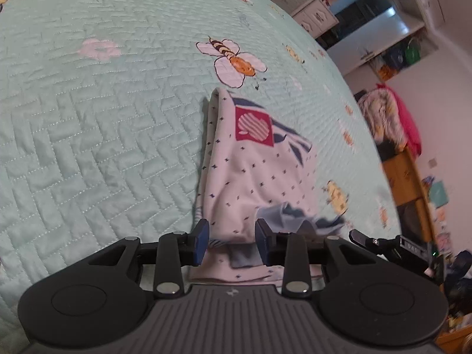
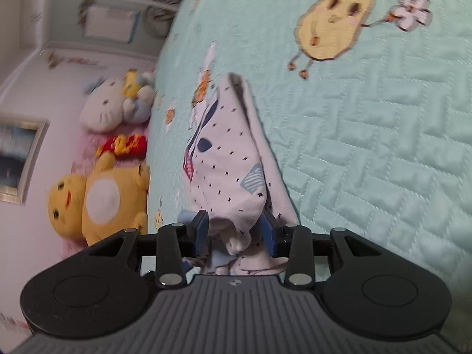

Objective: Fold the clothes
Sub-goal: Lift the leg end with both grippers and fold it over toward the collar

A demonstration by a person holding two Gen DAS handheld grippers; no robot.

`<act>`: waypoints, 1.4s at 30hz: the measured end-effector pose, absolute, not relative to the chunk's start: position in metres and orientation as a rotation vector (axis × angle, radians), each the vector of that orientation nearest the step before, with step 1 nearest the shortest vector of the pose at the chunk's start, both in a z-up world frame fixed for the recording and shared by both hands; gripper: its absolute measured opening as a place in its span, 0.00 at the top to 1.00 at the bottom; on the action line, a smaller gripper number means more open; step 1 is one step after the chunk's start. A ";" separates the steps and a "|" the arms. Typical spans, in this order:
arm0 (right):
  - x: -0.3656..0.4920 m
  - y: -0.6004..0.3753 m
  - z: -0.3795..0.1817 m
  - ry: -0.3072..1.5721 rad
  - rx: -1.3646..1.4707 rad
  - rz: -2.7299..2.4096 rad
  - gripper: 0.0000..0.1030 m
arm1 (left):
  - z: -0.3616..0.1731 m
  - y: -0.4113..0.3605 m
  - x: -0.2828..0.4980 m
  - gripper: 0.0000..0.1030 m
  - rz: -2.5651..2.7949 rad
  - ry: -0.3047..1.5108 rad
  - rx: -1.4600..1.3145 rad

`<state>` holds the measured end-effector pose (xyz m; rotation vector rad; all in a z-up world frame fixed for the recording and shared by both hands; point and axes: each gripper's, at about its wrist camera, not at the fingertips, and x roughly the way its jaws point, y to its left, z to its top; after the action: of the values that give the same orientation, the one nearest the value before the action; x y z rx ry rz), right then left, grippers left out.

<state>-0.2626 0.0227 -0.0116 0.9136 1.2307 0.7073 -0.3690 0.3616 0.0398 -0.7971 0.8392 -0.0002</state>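
Note:
A white garment point(image 1: 250, 171) with small dark stars, a red patch and navy stripes lies folded into a long bundle on the mint quilted bedspread point(image 1: 103, 118). My left gripper point(image 1: 231, 236) stands over its near end. The blue pads point(image 1: 202, 242) are apart, with cloth lying loosely between them. In the right wrist view the same garment point(image 2: 233, 159) stretches away from my right gripper point(image 2: 234, 230). Its jaws are also apart, and a bunched fold sits between the pads point(image 2: 270, 233) without being pinched. The cloth's near edge is hidden under both gripper bodies.
The bedspread point(image 2: 368, 147) carries bee and cartoon prints. Plush toys point(image 2: 97, 194) and a white cat cushion point(image 2: 103, 109) lie left of the bed edge. A white cabinet point(image 1: 318, 14), a wooden unit point(image 1: 407, 174) with piled clothes point(image 1: 386, 118) and a black device point(image 1: 383, 243) are on the right.

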 end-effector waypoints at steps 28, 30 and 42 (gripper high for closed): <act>-0.295 0.048 0.019 1.028 0.252 0.873 0.89 | 0.045 0.344 -0.372 1.00 -0.026 0.893 -0.701; -0.295 0.038 0.005 1.079 0.297 0.847 0.89 | 0.039 0.346 -0.375 1.00 -0.014 0.899 -0.731; -0.274 0.020 -0.026 1.300 0.936 0.682 0.65 | 0.039 0.352 -0.377 0.50 0.056 0.874 -0.980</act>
<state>-0.2744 0.0196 -0.0264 0.9361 1.3000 0.6822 -0.3769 0.3516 0.0385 -0.9798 0.8744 0.0559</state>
